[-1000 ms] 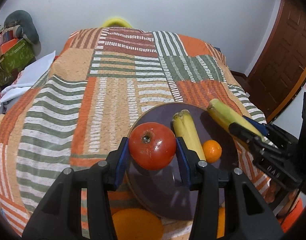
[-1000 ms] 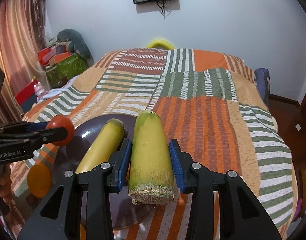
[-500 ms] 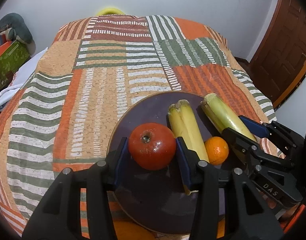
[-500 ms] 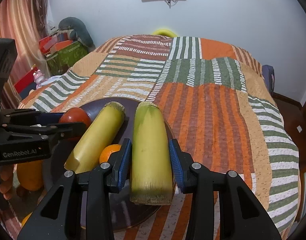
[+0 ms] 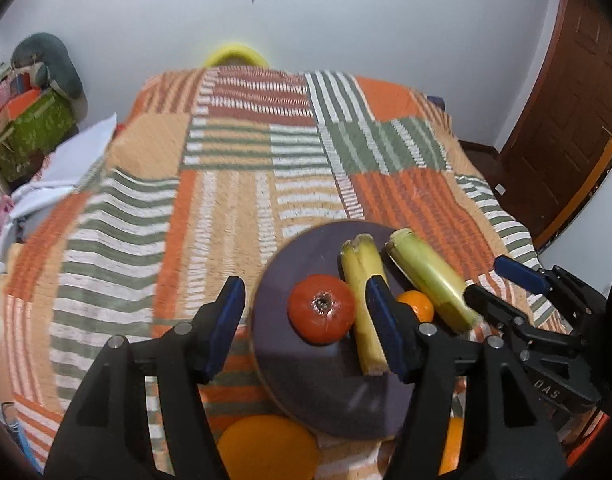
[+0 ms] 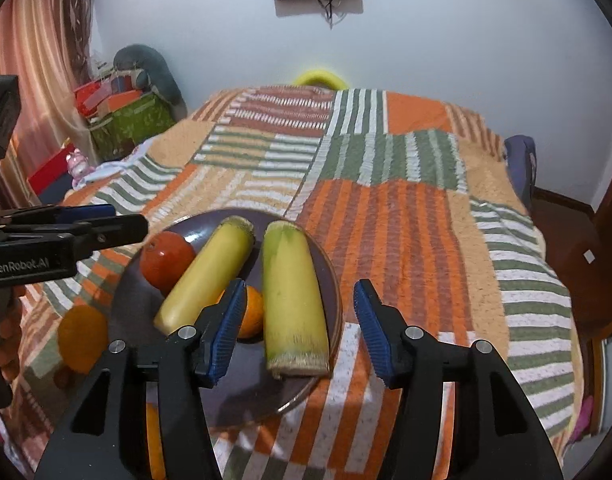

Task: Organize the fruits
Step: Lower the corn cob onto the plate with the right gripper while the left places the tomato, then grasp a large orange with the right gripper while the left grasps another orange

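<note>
A dark purple plate (image 5: 306, 384) (image 6: 234, 388) lies on the striped bedspread. On it rest a red tomato (image 5: 321, 309) (image 6: 166, 261), a yellow corn cob (image 5: 363, 300) (image 6: 206, 276), a greener husked cob (image 5: 429, 280) (image 6: 294, 300) and a small orange (image 5: 415, 304) (image 6: 252, 312). My left gripper (image 5: 306, 320) is open, its fingers wide around the tomato. My right gripper (image 6: 298, 328) (image 5: 493, 284) is open around the husked cob, which lies on the plate's right rim.
A large orange (image 5: 268, 446) (image 6: 82, 338) lies on the bedspread in front of the plate, and another orange (image 5: 453, 440) sits at the plate's near right edge. Boxes and a pillow (image 6: 146, 76) stand left of the bed. A brown door (image 5: 565, 120) is at right.
Both grippers opened. The tomato now rests on the plate out of the left gripper, and the husked cob lies on the plate out of the right gripper. Both grippers drew back slightly.
</note>
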Available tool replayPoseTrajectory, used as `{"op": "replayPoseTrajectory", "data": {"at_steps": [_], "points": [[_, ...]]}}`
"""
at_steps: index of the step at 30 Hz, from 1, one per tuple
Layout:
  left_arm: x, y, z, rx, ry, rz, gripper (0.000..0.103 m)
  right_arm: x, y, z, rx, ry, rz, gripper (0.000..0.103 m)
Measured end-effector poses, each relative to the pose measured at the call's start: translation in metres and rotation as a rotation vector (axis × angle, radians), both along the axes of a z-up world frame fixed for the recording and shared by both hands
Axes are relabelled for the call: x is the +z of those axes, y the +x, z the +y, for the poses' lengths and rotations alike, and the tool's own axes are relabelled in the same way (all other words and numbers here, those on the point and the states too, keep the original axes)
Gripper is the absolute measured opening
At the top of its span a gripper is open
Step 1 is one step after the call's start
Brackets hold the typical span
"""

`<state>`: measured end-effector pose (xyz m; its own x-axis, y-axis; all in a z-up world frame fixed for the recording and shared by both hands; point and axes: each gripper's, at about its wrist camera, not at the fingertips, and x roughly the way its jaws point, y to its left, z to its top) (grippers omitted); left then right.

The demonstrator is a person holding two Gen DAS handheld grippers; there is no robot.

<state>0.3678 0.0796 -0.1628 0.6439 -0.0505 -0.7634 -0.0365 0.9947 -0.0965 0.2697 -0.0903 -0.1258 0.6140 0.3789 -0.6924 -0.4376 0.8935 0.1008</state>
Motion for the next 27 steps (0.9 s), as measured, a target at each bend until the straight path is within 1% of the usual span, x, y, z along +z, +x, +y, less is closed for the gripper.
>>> {"op": "replayPoseTrajectory", "data": {"at_steps": [3, 8, 10, 11, 12, 14, 17, 20, 21, 23, 27], "points": [[0.015, -0.018, 0.002, 0.003, 0.021, -0.026, 0.062, 0.012, -0.011, -0.002, -0.006, -0.006, -0.024, 0.052], [0.033, -0.049, 0.003, 0.003, 0.047, -0.059, 0.062, 0.032, -0.034, -0.005, -0.002, 0.016, -0.041, 0.053], [0.04, -0.065, 0.005, 0.001, 0.06, -0.072, 0.062, 0.038, -0.044, -0.005, -0.005, 0.018, -0.052, 0.058], [0.042, -0.072, 0.006, 0.0, 0.064, -0.076, 0.063, 0.04, -0.048, -0.005, -0.007, 0.021, -0.057, 0.065], [0.045, -0.078, 0.007, -0.002, 0.067, -0.08, 0.063, 0.042, -0.053, -0.005, -0.012, 0.025, -0.065, 0.067], [0.048, -0.093, 0.009, -0.003, 0.074, -0.086, 0.065, 0.046, -0.063, -0.003, -0.014, 0.029, -0.074, 0.067], [0.05, -0.114, 0.013, -0.004, 0.081, -0.089, 0.065, 0.046, -0.074, 0.0, -0.01, 0.035, -0.061, 0.068], [0.049, -0.13, 0.018, -0.005, 0.088, -0.084, 0.066, 0.043, -0.083, 0.005, -0.004, 0.024, -0.051, 0.071], [0.048, -0.134, 0.019, -0.004, 0.089, -0.082, 0.067, 0.041, -0.086, 0.008, -0.002, 0.019, -0.046, 0.074], [0.045, -0.142, 0.021, -0.005, 0.088, -0.071, 0.067, 0.036, -0.09, 0.012, 0.003, 0.011, -0.037, 0.076], [0.031, -0.153, 0.028, -0.001, 0.086, -0.042, 0.067, 0.022, -0.096, 0.02, 0.015, 0.005, 0.002, 0.076]]}}
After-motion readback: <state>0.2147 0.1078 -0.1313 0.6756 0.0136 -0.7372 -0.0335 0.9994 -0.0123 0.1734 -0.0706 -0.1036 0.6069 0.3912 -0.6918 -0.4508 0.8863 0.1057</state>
